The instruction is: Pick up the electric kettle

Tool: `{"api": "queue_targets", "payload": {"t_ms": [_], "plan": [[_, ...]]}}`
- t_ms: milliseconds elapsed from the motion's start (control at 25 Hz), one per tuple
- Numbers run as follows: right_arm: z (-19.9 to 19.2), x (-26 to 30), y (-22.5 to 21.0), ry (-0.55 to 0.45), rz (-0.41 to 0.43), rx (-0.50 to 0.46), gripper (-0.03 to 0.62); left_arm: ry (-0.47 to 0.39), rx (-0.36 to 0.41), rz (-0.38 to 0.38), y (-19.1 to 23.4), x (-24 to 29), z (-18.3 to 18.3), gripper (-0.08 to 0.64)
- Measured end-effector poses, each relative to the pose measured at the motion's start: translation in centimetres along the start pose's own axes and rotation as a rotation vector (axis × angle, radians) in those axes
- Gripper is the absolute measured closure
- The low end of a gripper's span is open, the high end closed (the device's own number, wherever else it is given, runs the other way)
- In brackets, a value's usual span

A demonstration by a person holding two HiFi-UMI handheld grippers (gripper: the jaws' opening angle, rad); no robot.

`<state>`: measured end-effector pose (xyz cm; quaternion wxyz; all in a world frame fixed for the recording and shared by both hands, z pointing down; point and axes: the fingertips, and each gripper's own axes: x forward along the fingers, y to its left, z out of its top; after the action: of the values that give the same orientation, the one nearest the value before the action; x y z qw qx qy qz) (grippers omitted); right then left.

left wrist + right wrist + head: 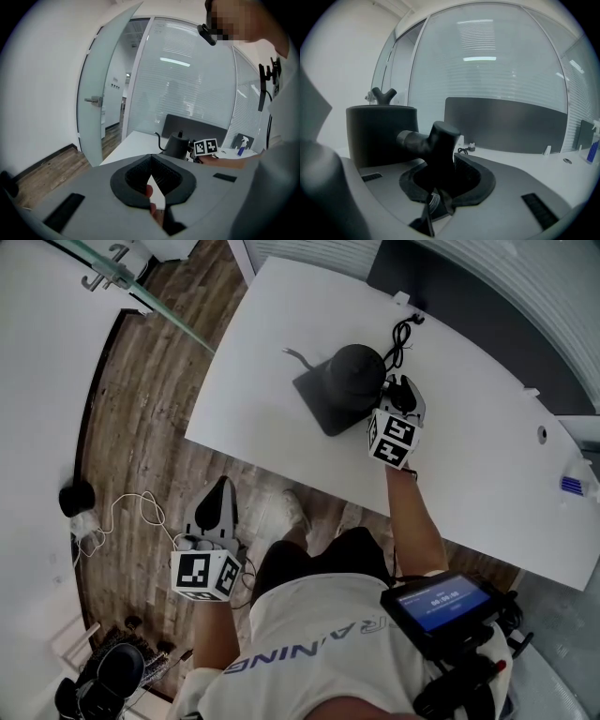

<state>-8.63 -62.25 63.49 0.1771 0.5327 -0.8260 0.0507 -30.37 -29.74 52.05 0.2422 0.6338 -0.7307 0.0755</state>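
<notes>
The black electric kettle stands on its dark square base on the white table, with its thin spout toward the left. My right gripper is at the kettle's right side. In the right gripper view the kettle's body fills the left, and its black handle stands between the jaws of the right gripper, which are shut on it. My left gripper hangs shut below the table's near edge, over the floor, holding nothing. In the left gripper view the kettle shows far off beyond the left gripper.
A black power cord lies coiled behind the kettle. A blue spray bottle stands at the table's right end. A glass door is open at the left. Cables and dark objects lie on the wooden floor.
</notes>
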Motion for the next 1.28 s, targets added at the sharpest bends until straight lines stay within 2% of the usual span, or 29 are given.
{"api": "queue_targets", "payload": {"t_ms": [280, 560, 760, 1000, 1280], "plan": [[2.4, -1.0, -0.1, -0.023, 0.009, -0.004, 0.512, -0.012, 0.006, -0.008, 0.2, -0.1, 0.4, 0.543], [5.5, -4.2, -1.1, -0.028, 0.026, -0.009, 0.512, -0.051, 0.013, -0.055, -0.8, 0.1, 1.7, 0.543], [6.7, -8.0, -1.6, -0.030, 0.015, -0.029, 0.512, -0.076, 0.017, -0.100, -1.3, -0.5, 2.3, 0.543], [7.5, -14.4, -1.9, -0.011, 0.020, 0.002, 0.512, -0.146, 0.032, -0.151, -1.6, -2.5, 4.0, 0.543], [8.5, -21.9, -2.4, -0.010, 0.028, 0.034, 0.512, -0.175, 0.061, -0.243, -3.3, -4.7, 4.1, 0.543]]}}
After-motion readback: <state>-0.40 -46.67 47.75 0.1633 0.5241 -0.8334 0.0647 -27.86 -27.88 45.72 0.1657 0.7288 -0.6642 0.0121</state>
